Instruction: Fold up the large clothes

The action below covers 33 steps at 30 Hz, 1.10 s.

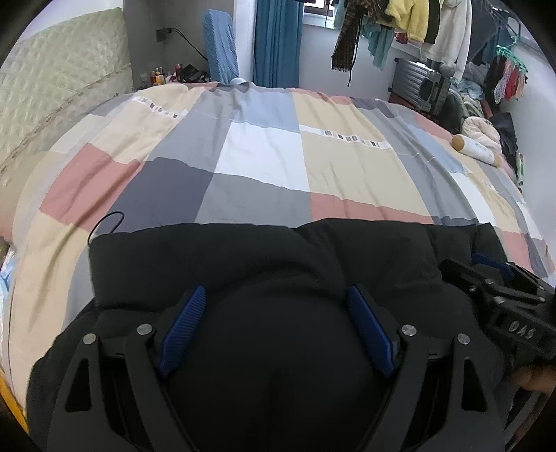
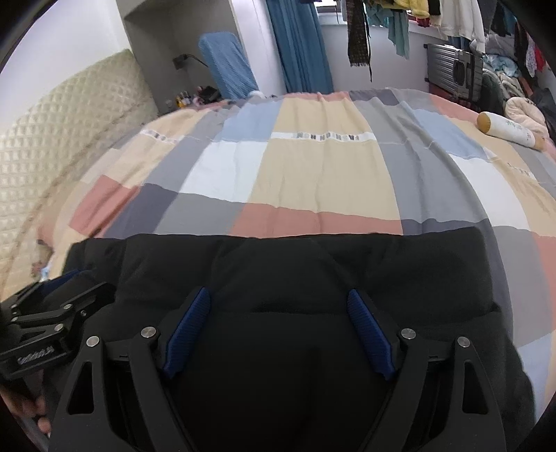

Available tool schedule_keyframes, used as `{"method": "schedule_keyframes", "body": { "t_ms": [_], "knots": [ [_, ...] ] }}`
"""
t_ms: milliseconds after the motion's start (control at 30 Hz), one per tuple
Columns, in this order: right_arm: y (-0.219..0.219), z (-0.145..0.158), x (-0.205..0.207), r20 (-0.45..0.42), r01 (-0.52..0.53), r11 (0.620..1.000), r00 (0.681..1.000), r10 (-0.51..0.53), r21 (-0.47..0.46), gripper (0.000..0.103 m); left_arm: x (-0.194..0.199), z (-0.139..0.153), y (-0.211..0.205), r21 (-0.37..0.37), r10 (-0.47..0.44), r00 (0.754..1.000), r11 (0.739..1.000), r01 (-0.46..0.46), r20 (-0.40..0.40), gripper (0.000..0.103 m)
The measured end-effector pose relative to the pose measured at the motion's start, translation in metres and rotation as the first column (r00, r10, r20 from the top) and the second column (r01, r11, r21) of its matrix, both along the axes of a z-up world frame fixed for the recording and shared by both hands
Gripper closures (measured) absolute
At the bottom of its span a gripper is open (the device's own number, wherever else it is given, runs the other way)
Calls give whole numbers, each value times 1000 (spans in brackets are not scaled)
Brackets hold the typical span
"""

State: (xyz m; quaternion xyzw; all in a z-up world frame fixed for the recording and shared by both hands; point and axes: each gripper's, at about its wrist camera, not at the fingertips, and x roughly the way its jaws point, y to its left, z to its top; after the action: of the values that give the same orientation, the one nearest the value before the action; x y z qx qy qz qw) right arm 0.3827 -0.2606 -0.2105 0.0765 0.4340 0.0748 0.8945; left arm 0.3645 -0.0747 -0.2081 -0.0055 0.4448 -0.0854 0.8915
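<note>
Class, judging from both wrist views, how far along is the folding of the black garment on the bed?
Done: the black padded garment lies on the patchwork duvet with a straight far edge, apparently folded at least once. In hand: nothing is gripped; the left tongs and right tongs hover open above it. Left: probably further folds, though the near part is hidden.

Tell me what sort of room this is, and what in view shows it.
Most likely a lived-in bedroom. A bed with a patchwork duvet and a quilted headboard fills the view, clothes hang by the window, and a black garment lies on the bed under both grippers.
</note>
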Motion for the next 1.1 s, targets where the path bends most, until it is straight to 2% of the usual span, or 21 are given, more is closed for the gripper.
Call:
{"method": "schedule_keyframes", "body": {
  "t_ms": [200, 367, 467, 633, 767, 900, 967, 1033, 1100],
  "knots": [
    [-16, 25, -42, 80, -11, 1000, 997, 12, -7, 14, -38, 16, 29, 7, 26, 998, 1000, -26, 56, 18],
    [-31, 44, -83, 118, -30, 999, 992, 33, -29, 14, -68, 30, 56, -6, 43, 996, 999, -43, 81, 18],
    [-39, 52, -108, 132, -38, 997, 990, 46, -62, 14, -90, 38, 74, 15, 73, 993, 997, -74, 97, 18],
    [-65, 52, -144, 137, -11, 997, 990, 21, -72, 14, -122, 39, 104, 49, 129, 986, 990, -134, 105, 18],
    [-95, 42, -162, 103, 45, 999, 994, -42, -24, 14, -146, 34, 130, 93, 187, 976, 976, -197, 111, 17],
    [-118, 27, -171, 42, 85, 996, 995, -86, 32, 14, -163, 24, 160, 37, 254, 963, 965, -258, 91, 12],
    [-123, 14, -169, -21, 79, 994, 997, -78, 73, 14, -165, 16, 171, -12, 274, 960, 962, -274, 59, 11],
    [-122, 9, -170, -43, 58, 995, 998, -55, 77, 15, -165, 12, 177, -74, 276, 961, 959, -273, 29, 11],
    [-119, 9, -174, -39, 35, 996, 999, -32, 84, 22, -168, 12, 175, -87, 267, 963, 961, -263, 32, 16]
  ]
}}
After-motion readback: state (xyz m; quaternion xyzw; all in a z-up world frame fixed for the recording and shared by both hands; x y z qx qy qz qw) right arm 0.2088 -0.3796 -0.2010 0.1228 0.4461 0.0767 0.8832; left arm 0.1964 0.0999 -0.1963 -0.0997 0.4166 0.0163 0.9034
